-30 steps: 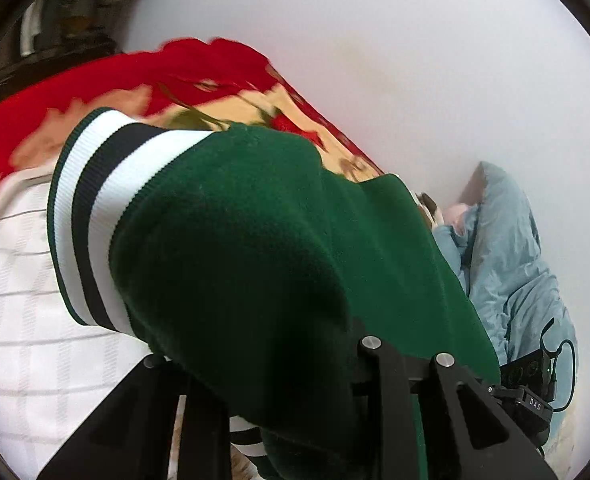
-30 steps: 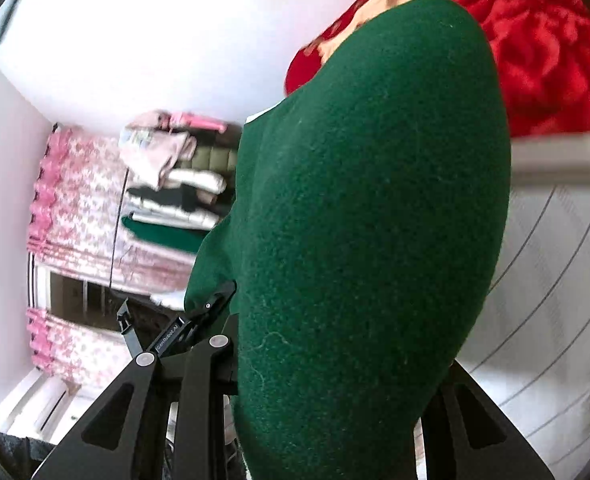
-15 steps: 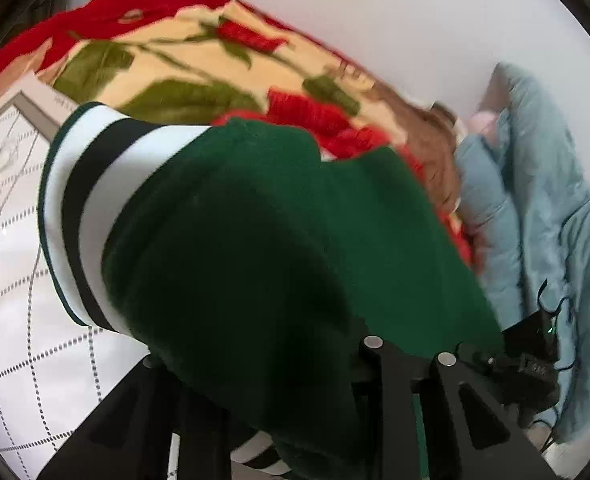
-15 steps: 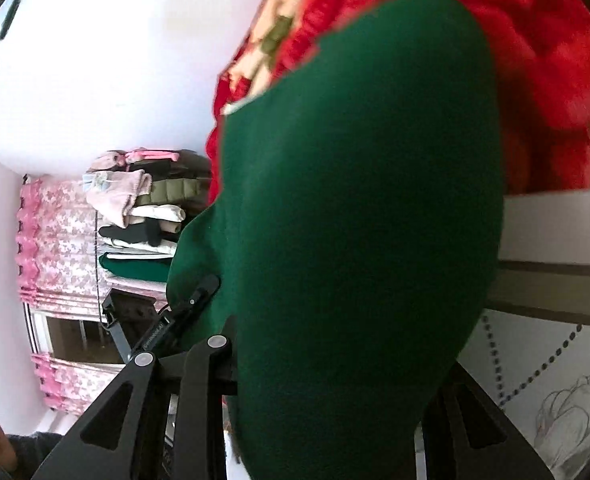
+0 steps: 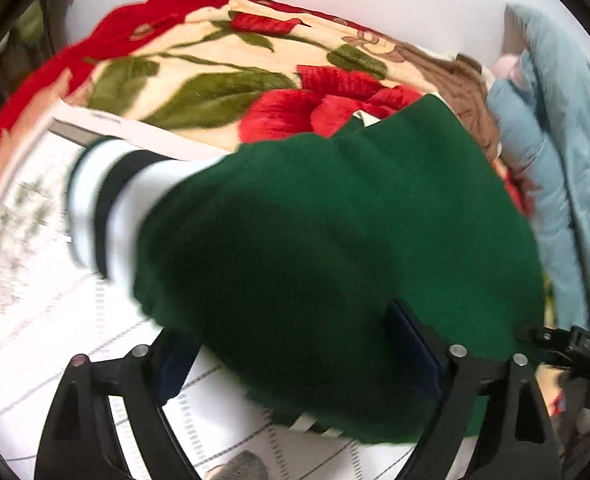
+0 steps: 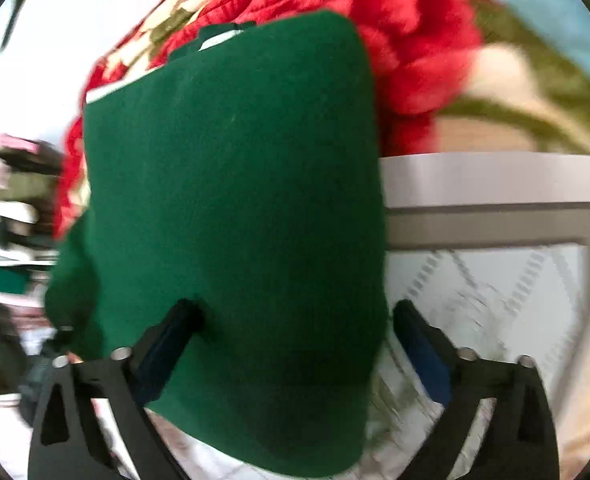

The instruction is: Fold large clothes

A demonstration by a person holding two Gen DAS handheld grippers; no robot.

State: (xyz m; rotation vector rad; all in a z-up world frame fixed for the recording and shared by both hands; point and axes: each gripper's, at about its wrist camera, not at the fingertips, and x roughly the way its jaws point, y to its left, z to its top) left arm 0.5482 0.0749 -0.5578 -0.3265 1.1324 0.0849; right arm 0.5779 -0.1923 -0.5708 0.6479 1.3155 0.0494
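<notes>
Left gripper (image 5: pixel 295 344): fingers spread wide, green sweater (image 5: pixel 335 248) bulging between them across frame centre; grip contact not discernible. Striped white-and-dark cuff (image 5: pixel 107 204) at centre left, blurred. Right gripper (image 6: pixel 295 328): fingers likewise apart, same sweater (image 6: pixel 231 208) filling centre. Floral red blanket (image 5: pixel 223 80) across upper frame; light-blue garment (image 5: pixel 555 120) at right edge; white quilted sheet (image 5: pixel 55 312) lower left.

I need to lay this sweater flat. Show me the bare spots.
Free: the white quilted sheet left of the green sweater, and the sheet on its other side, below the grey band. Crowded: the flowered blanket beyond, and the blue bedding.
</notes>
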